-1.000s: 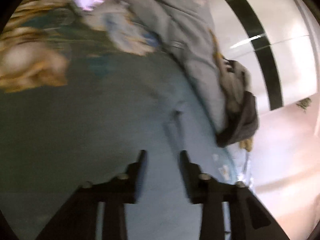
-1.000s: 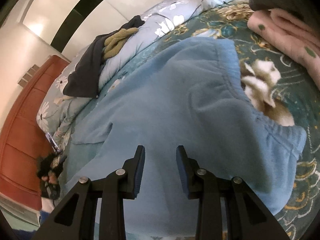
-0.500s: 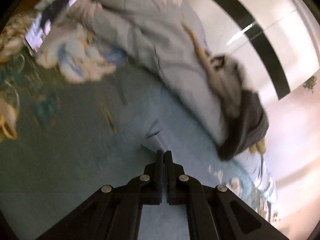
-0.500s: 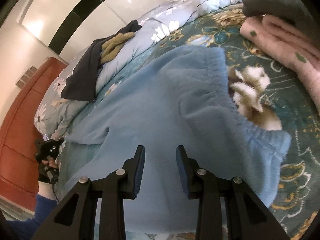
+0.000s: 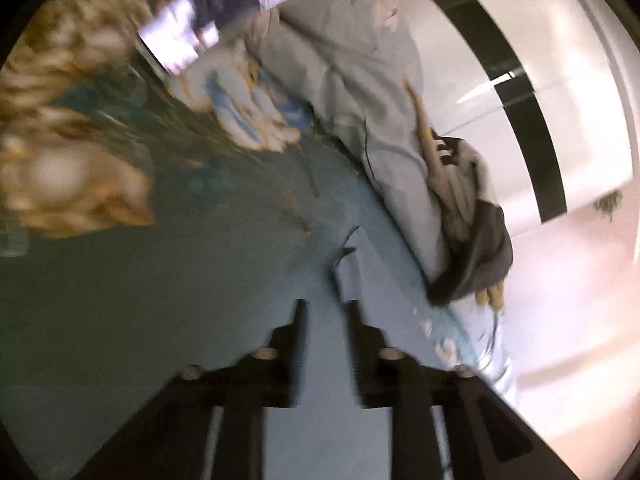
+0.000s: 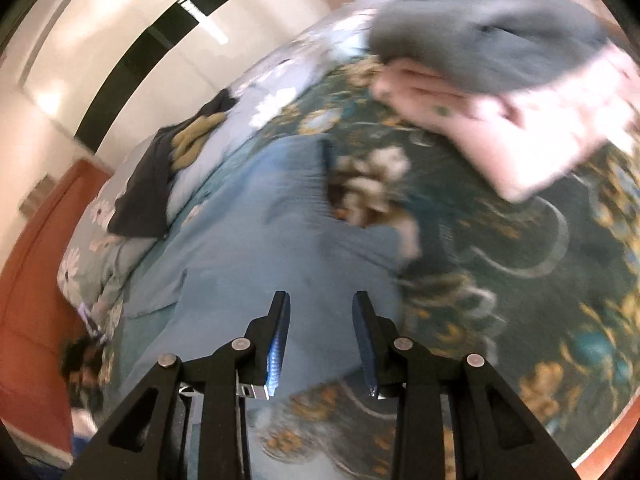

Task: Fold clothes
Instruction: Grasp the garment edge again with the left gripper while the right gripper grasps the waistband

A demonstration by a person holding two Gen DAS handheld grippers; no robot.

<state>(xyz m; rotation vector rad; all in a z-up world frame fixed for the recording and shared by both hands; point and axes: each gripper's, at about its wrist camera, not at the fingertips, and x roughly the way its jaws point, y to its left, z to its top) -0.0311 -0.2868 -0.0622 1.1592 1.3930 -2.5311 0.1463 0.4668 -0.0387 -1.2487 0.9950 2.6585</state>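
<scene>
Light blue sweatpants (image 6: pixel 256 248) lie spread on a green floral bedspread (image 6: pixel 500 280). They also show in the left wrist view (image 5: pixel 352 280), which is blurred. My left gripper (image 5: pixel 324 308) is open and empty just above the blue fabric. My right gripper (image 6: pixel 320 300) is open and empty over the pants, near the waistband end (image 6: pixel 324 184).
A folded pink garment (image 6: pixel 520 136) with a grey one (image 6: pixel 488 32) on top lies at the right. A dark garment with an olive one (image 6: pixel 160 176) lies on the pale floral duvet (image 5: pixel 360 80). A red-brown headboard (image 6: pixel 36 264) is at left.
My left gripper was open, shut half a second ago, and is open again. The right gripper stayed open and swung so the folded pile looms larger.
</scene>
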